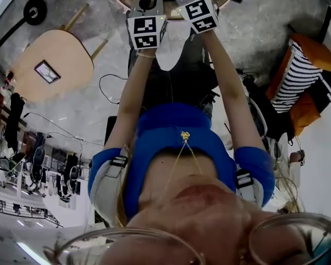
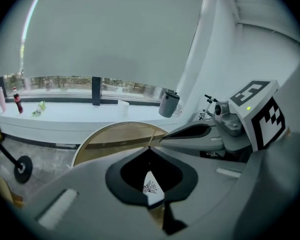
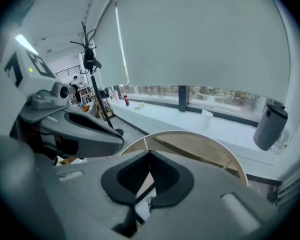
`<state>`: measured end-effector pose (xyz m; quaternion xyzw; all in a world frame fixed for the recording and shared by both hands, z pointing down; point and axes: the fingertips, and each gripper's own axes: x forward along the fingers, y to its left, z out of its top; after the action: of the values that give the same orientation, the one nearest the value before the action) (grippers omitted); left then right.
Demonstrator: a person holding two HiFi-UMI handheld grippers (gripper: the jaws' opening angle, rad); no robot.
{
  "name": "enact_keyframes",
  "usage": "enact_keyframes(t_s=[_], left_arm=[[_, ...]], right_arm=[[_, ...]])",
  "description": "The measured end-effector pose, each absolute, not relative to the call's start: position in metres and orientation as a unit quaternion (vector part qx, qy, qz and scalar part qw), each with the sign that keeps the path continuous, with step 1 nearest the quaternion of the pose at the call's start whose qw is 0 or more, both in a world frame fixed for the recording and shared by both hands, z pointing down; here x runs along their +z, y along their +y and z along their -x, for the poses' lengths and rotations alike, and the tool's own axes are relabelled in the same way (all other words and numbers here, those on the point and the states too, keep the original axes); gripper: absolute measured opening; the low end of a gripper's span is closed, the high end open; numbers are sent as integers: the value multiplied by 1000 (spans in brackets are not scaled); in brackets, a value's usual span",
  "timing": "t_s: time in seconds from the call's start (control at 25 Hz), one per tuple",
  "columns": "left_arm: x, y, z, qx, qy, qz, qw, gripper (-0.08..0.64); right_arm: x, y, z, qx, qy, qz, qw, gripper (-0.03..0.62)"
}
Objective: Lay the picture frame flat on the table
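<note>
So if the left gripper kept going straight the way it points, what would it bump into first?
Most likely the round wooden table. The left gripper, jaws shut, points down at its top. The picture frame shows lower, beneath the jaws, so it is probably off that line, though depth is hard to judge.

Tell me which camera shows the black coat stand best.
The right gripper view: the coat stand shows from hooks down to base. The left gripper view catches only its round base and lower pole; the head view likewise, top left.

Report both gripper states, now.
Left gripper: closed, jaw tips together, holding nothing.
Right gripper: closed, jaw tips together, holding nothing.
</note>
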<state>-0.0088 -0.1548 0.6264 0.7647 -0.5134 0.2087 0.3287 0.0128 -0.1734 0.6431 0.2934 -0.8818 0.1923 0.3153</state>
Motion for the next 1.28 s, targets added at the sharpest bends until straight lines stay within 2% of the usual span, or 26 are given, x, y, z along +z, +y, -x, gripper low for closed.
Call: enact_keyframes(t_s=[0.44,0.76,1.12,1.28], left_arm=[[527,-162,12,185,-524,-786,273,-5],[429,-172,14,142,-543,-806,187,-6],[378,-157,14,123,-561,-802,164,-8],[348,-160,23,120,-575,-801,114,-8]], right_arm=[[534,-179,-9,186,-897,-314,247,2],[427,-188,-9,145,-907,-353,180,2],[376,-174,-9,131,-908,-369,146,0],[347,-178,-12,109,-911,-379,120,0]])
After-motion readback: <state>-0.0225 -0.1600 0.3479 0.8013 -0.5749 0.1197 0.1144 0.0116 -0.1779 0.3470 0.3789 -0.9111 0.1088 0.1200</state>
